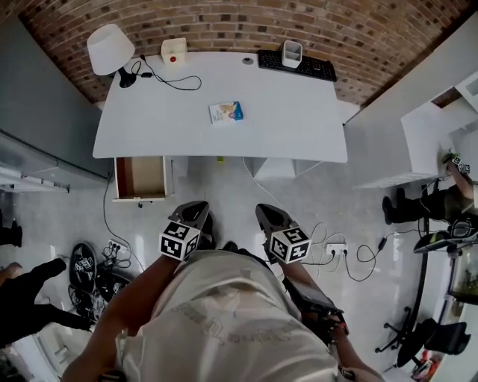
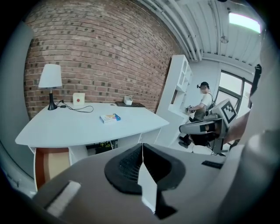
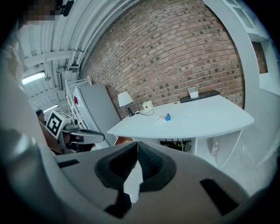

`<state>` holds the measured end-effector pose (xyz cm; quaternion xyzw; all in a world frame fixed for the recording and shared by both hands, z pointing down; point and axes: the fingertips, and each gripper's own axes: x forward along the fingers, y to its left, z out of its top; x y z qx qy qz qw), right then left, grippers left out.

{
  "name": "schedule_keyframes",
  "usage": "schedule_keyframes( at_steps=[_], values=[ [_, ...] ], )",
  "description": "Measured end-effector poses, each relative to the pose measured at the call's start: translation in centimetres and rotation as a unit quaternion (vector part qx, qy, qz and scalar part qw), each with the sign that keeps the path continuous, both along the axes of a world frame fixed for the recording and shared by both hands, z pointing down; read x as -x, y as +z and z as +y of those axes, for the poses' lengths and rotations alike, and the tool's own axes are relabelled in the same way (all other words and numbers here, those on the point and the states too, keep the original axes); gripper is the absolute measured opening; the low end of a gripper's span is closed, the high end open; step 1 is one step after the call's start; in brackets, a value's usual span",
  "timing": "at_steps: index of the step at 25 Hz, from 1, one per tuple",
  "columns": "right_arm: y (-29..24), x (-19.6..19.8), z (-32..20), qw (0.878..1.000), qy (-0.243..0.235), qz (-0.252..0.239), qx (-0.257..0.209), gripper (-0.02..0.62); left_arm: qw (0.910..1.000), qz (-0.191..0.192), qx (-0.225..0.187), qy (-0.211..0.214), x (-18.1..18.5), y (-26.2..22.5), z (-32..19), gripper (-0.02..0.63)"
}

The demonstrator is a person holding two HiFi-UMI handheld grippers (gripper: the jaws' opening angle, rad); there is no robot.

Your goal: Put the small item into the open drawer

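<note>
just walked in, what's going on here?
A person stands back from the white desk with a claw in each hand. The left claw and right claw are both shut and empty. The small packet lies untouched on the desk, and the drawer under its left end in the head view stands open.

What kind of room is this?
Probably an office: a white desk stands by a brick wall, with a keyboard and a lamp on it.
</note>
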<state>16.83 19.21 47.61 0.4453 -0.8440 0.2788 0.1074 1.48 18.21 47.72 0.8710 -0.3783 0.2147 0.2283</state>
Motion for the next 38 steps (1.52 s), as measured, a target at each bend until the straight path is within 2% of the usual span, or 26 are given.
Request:
schedule_keyframes(
  at_steps=[6,19,27,32,38],
  values=[
    [0.5,1.1,-1.7,1.000,0.010,0.010,0.010,0.006,0.9998,0.005,0.013,0.013,0.9,1.1,-2.3,0.008],
    [-0.6,4.4,-6.7,0.998,0.057,0.033,-0.005,0.006,0.9985,0.029,-0.004,0.046,4.3,0.6,-8.7,0.008],
    [-1.9,8.4,-8.8,0.997,0.038,0.054,-0.030,0.006,0.9985,0.044,-0.014,0.030,7.6,0.2,-11.2,0.008],
    [-2.2,8.6,-9.3,0.996,0.041,0.067,-0.034,0.006,0.9980,0.053,-0.025,0.025,8.6,-0.2,-11.9,0.008],
    [-2.6,9.4,-9.9,0.996,0.038,0.075,-0.036,0.006,0.9982,0.058,-0.016,-0.007,11.1,0.5,-12.5,0.008]
  ],
)
